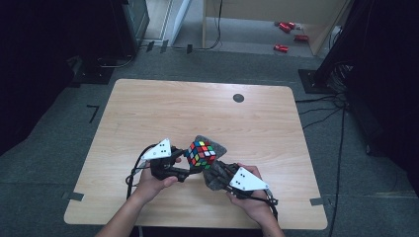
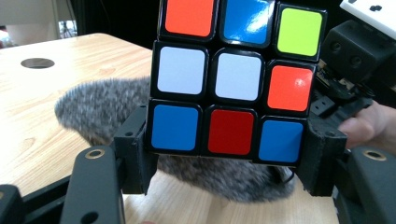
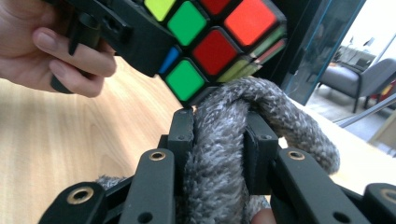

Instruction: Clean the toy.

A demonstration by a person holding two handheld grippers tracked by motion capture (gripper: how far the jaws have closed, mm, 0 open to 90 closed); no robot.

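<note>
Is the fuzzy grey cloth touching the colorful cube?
Touching. In the right gripper view, the grey cloth, pinched in the right gripper, presses against the cube held by the left gripper.

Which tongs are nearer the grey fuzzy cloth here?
Right. The right tongs are shut on a bunched fold of the grey fuzzy cloth. The left tongs clamp the puzzle cube above it.

Cube point(image 1: 200, 153) above cloth point(image 1: 213, 174), between left gripper point(image 1: 190, 168) and right gripper point(image 1: 217, 170).
</note>
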